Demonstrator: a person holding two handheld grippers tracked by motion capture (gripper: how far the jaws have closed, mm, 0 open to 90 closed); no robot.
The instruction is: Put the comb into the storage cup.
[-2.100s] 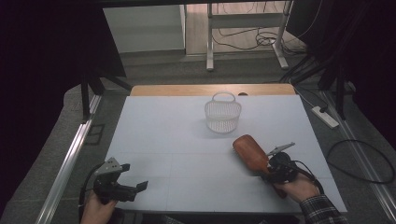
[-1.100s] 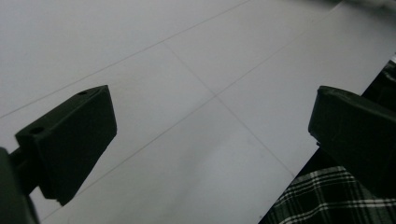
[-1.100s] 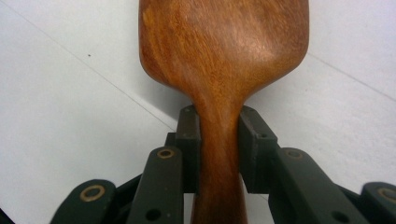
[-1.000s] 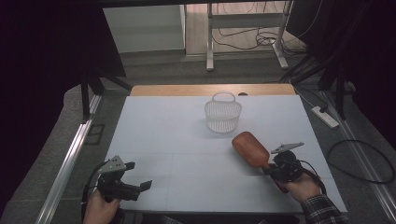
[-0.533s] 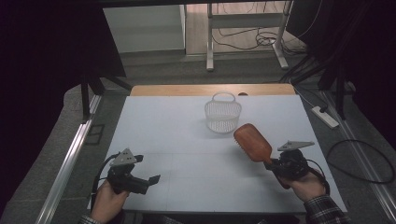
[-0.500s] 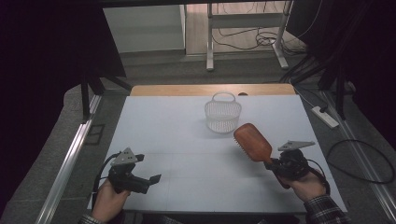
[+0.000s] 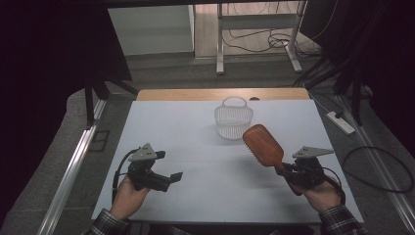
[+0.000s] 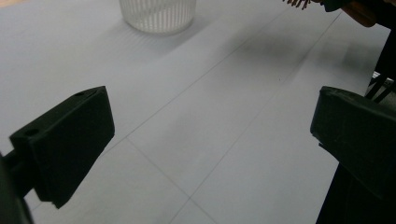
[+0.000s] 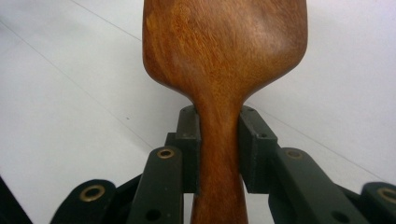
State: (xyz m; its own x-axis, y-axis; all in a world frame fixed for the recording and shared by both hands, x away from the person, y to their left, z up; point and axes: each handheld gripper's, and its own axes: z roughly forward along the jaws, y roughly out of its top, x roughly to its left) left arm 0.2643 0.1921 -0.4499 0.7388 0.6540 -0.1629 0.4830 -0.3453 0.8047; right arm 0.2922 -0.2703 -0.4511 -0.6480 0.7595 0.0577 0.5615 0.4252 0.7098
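Over the right half of the table, the right gripper has a wooden brush clamped by the handle, paddle lifted clear of the surface and tilted up toward the basket. From the right gripper view you can see both black jaws pressed tight on the narrow neck of the brush, wood grain facing the camera, bristles on the far side. Left gripper hovers low on the other side, jaws wide apart with nothing between them, bare table ahead and the basket standing far off.

Risk watch: that grip sits on a slim, smooth handle with all the weight out front, so the paddle could swivel or droop in the jaws. The basket looks light and narrow; if the paddle arrives off-centre it may clip the rim or hoop handle and tip or shove it. With the left gripper well away, nothing steadies that basket.
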